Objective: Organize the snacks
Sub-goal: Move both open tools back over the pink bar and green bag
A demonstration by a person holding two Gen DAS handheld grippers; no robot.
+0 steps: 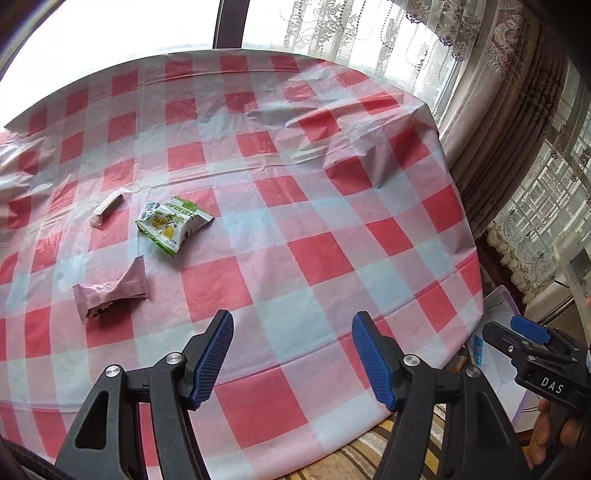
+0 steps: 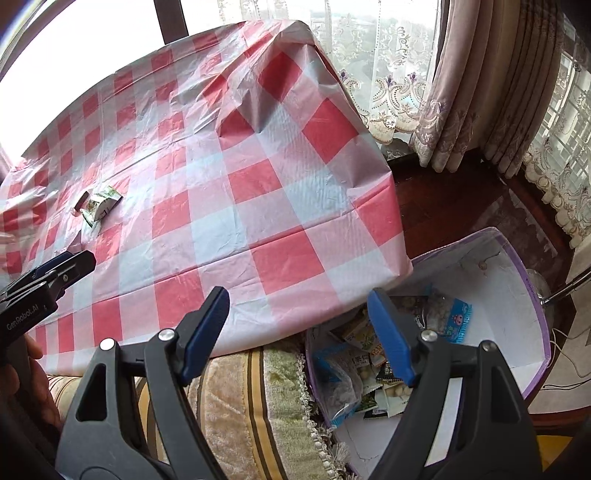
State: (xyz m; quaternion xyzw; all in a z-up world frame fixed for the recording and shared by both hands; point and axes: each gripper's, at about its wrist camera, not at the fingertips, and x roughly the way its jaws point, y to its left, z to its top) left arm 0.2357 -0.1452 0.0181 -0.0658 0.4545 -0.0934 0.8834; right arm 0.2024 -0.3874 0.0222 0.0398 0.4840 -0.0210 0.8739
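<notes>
Three snacks left on the table point(image 1: 332, 229): pink packet point(image 1: 110, 291), green sachet point(image 1: 171, 225), white stick point(image 1: 107, 208). All lie ahead and left of the left gripper point(image 1: 291, 360); its jaws stand wide with nothing between them. Pink packet is nearest, long axis running roughly across the jaws' line of approach (wrist roll probably needed). Right gripper point(image 2: 299, 336), jaws opening and empty, hangs over the snack box point(image 2: 532, 295) beside the table, so the left is better placed.

A red-and-white checked plastic cloth point(image 1: 295, 206) covered the desk, creased toward its far corner. Behind it bright daylight came through a window point(image 1: 110, 33) hung with lace curtains point(image 2: 384, 92) and heavier embroidered drapes point(image 2: 480, 85). A striped cushioned seat point(image 2: 236, 398) stood below the desk's edge.
</notes>
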